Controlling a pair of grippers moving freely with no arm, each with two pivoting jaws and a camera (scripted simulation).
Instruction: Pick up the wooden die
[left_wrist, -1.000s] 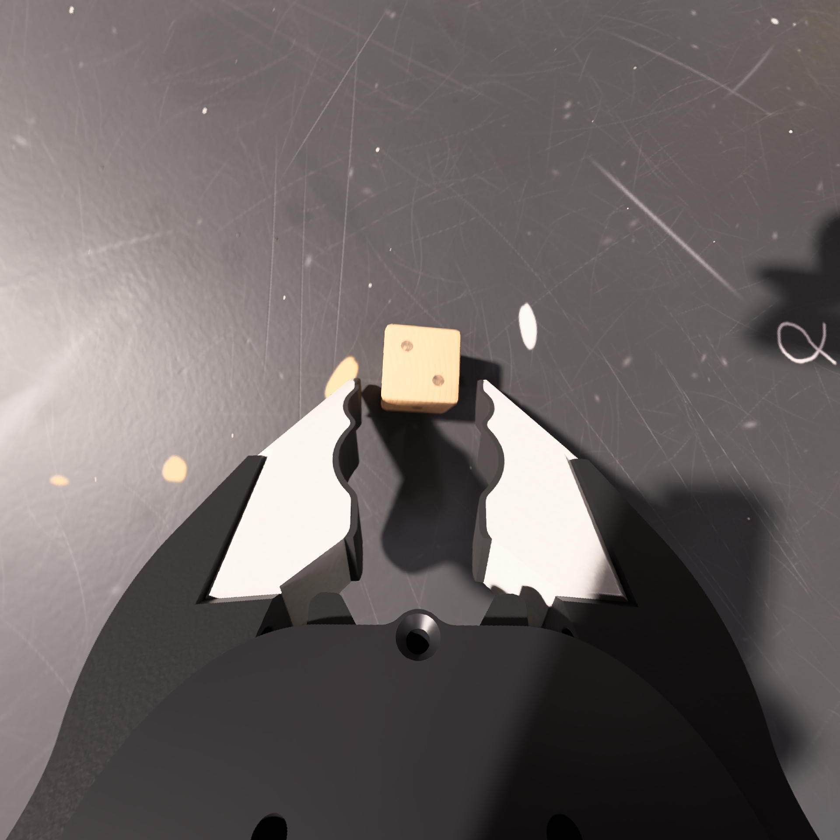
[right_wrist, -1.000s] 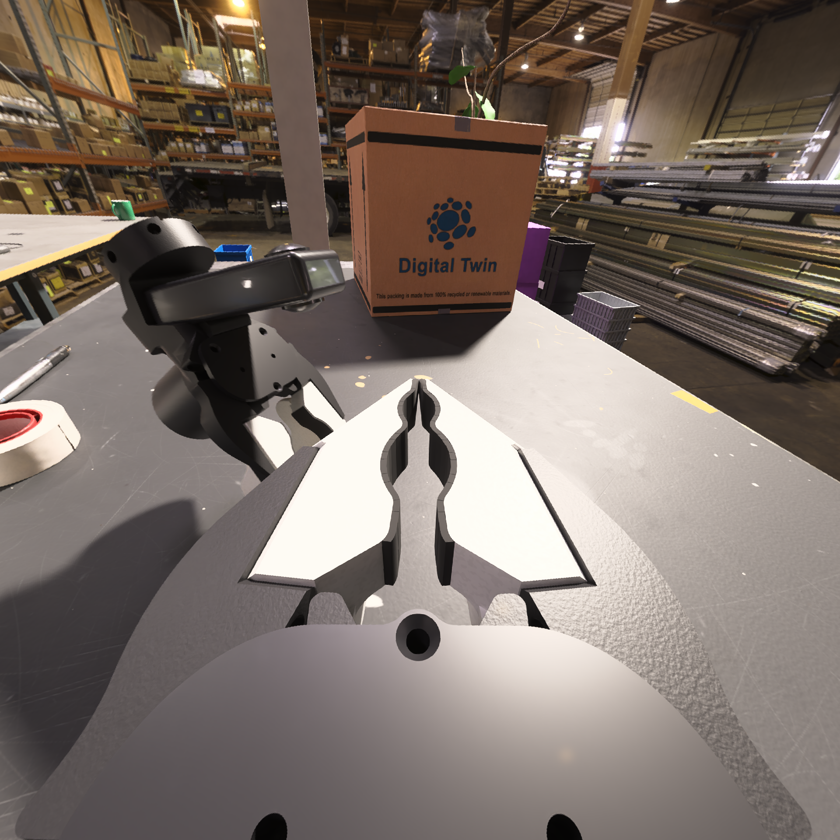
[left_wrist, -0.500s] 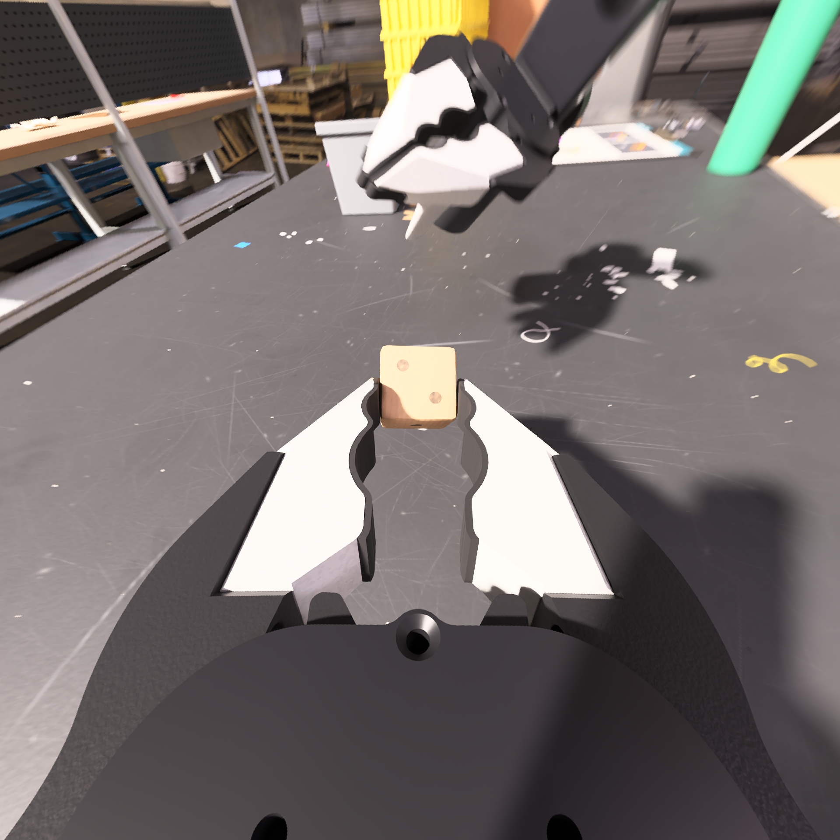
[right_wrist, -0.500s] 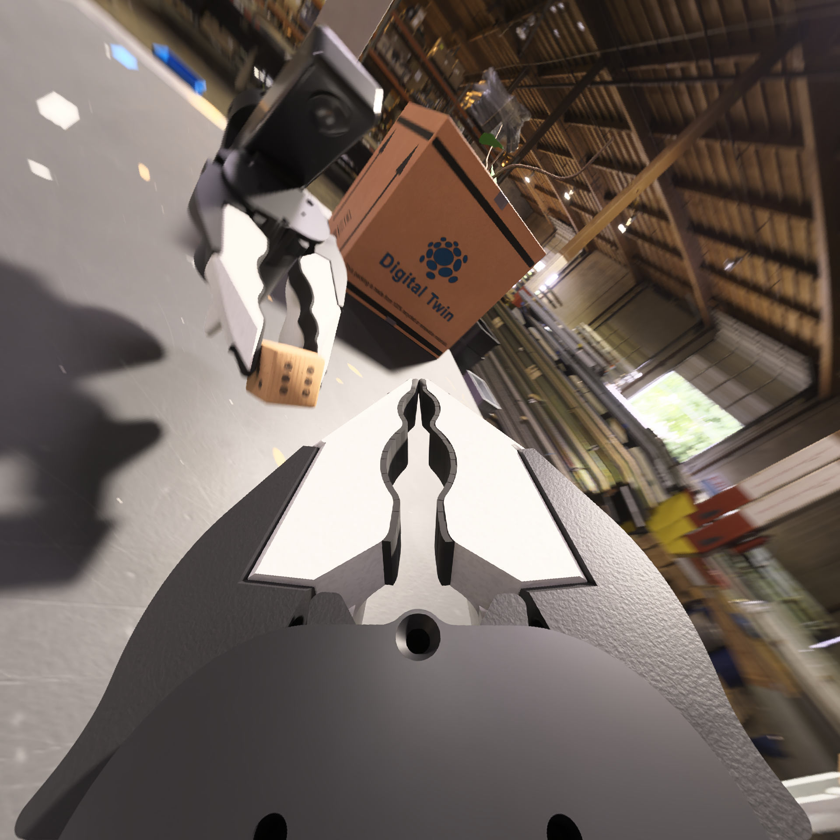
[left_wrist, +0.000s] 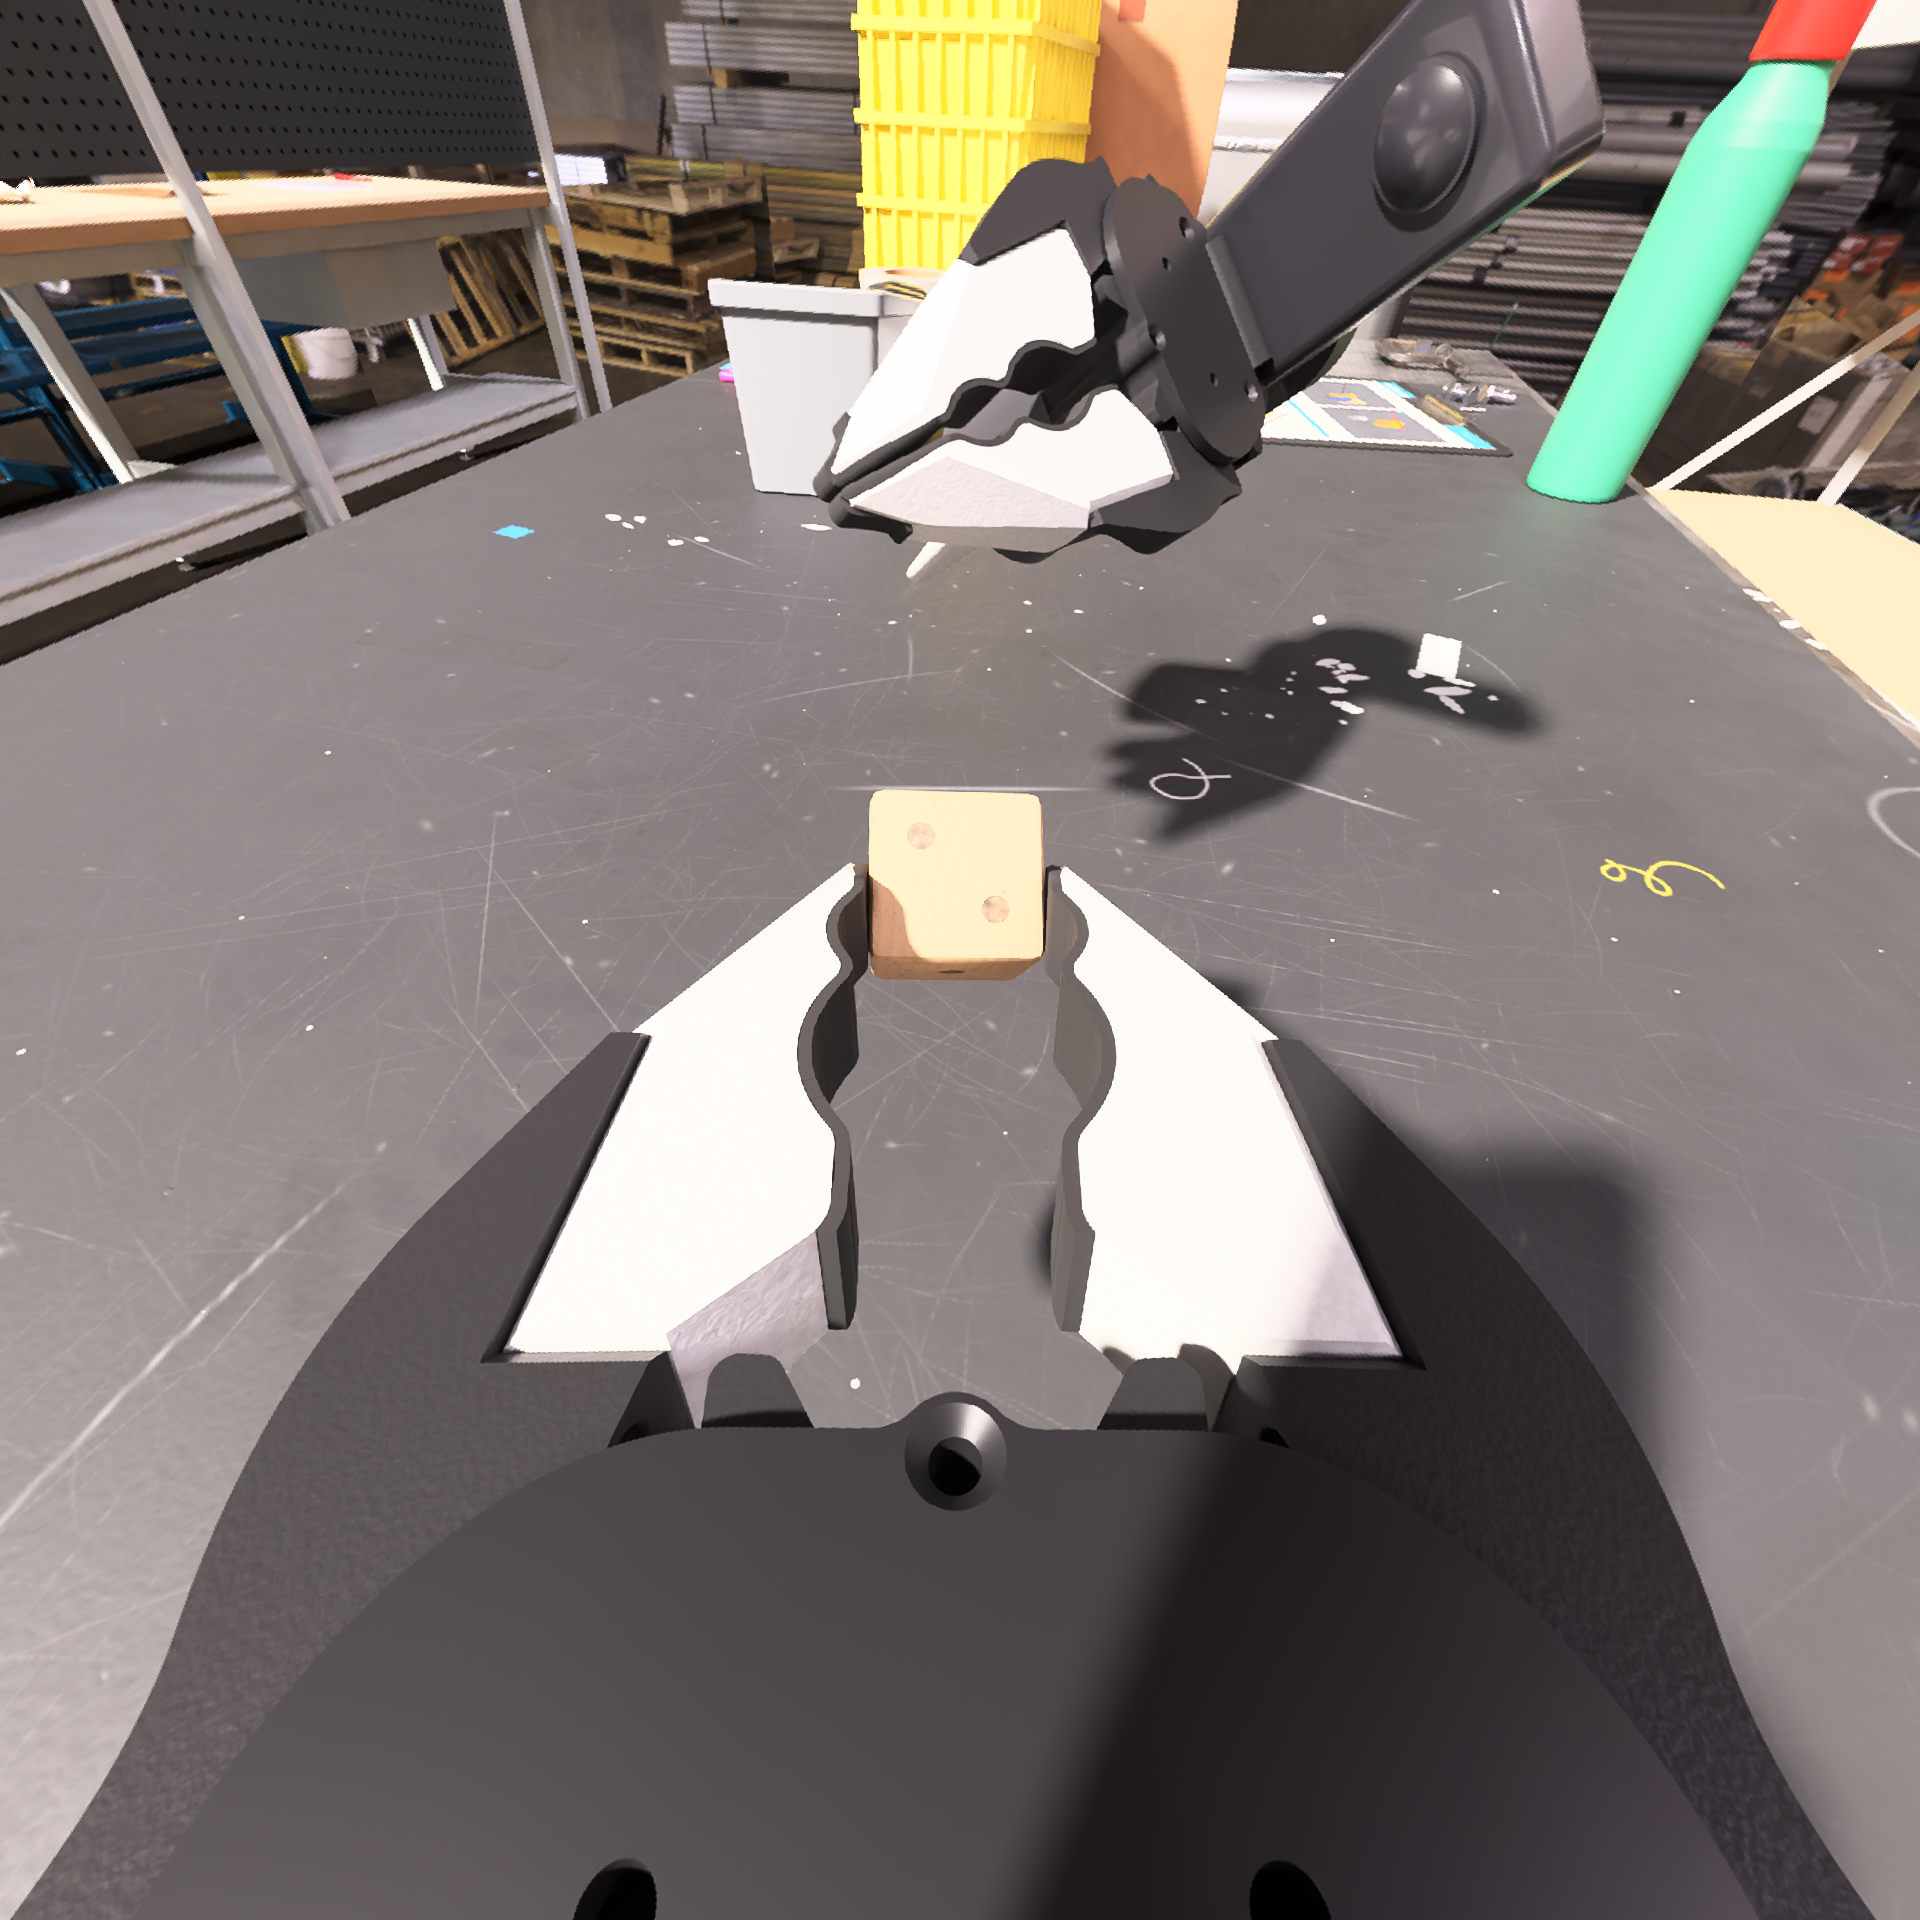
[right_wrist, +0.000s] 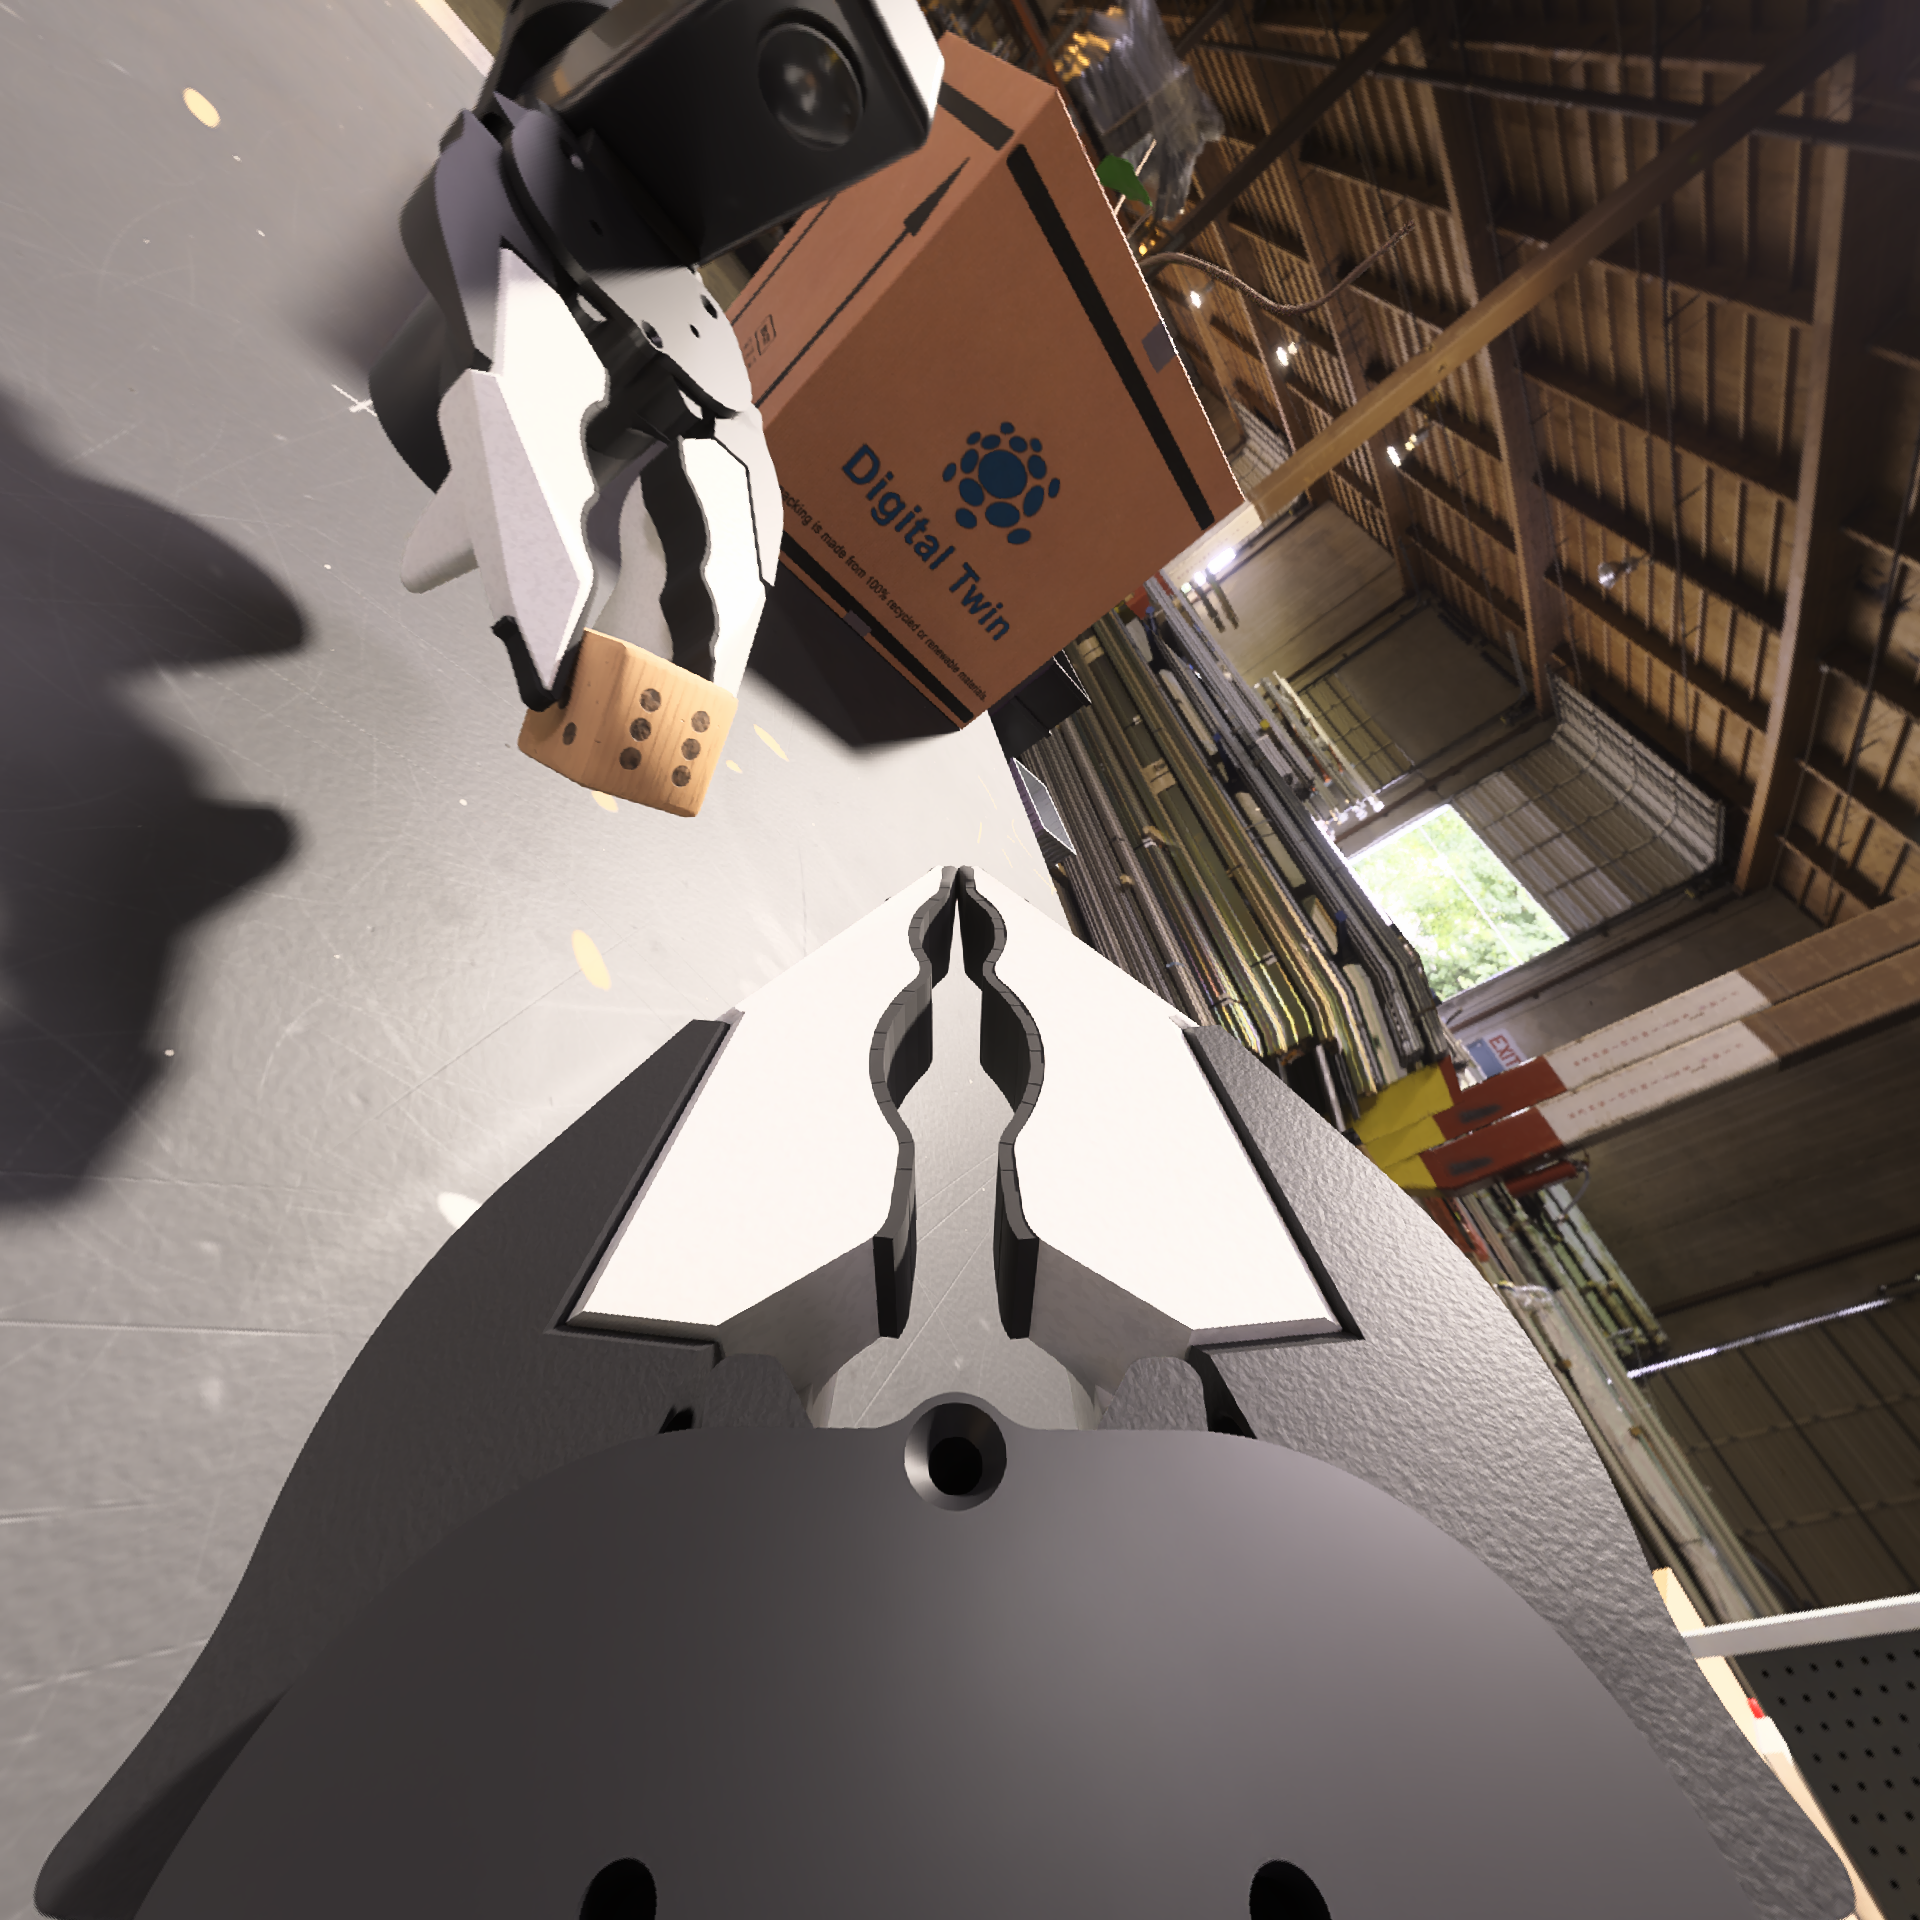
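The left gripper (left_wrist: 954, 914) pinches the die (left_wrist: 954, 883) between its two fingertips, one pad on each side face, with the two-pip face turned toward its own camera. The die sits at the very tips, clear of the dark scratched table (left_wrist: 416, 831) below. From the right wrist view the die (right_wrist: 629, 722) hangs under those fingers, six pips showing, in front of a brown box (right_wrist: 987, 416). The right gripper (right_wrist: 956, 883) hovers well apart, tips pressed together on nothing. How high the die is lifted is hard to judge.
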